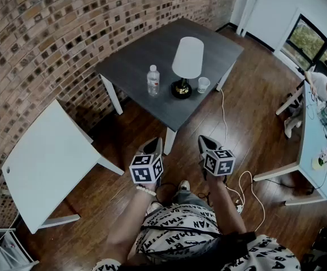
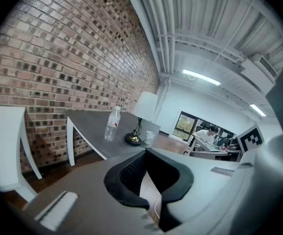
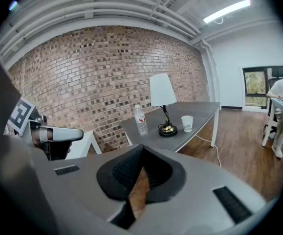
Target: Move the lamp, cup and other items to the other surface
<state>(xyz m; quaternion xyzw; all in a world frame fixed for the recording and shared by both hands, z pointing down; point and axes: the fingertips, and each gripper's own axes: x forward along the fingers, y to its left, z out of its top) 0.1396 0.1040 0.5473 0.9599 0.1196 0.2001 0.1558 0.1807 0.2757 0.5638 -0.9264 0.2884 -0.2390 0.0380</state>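
You had the left gripper [image 1: 153,144] and right gripper [image 1: 206,142] both closed on nothing, well short of the table [image 1: 146,52] holding the lamp [image 1: 186,61], cup [image 1: 203,84] and bottle [image 1: 153,81], so I'd have opened early and grabbed the lamp low.

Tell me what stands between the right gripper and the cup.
Nothing visible does. The right gripper, shut and empty, is over the wooden floor short of the grey table; the cup stands near the table's facing edge, beside the lamp.
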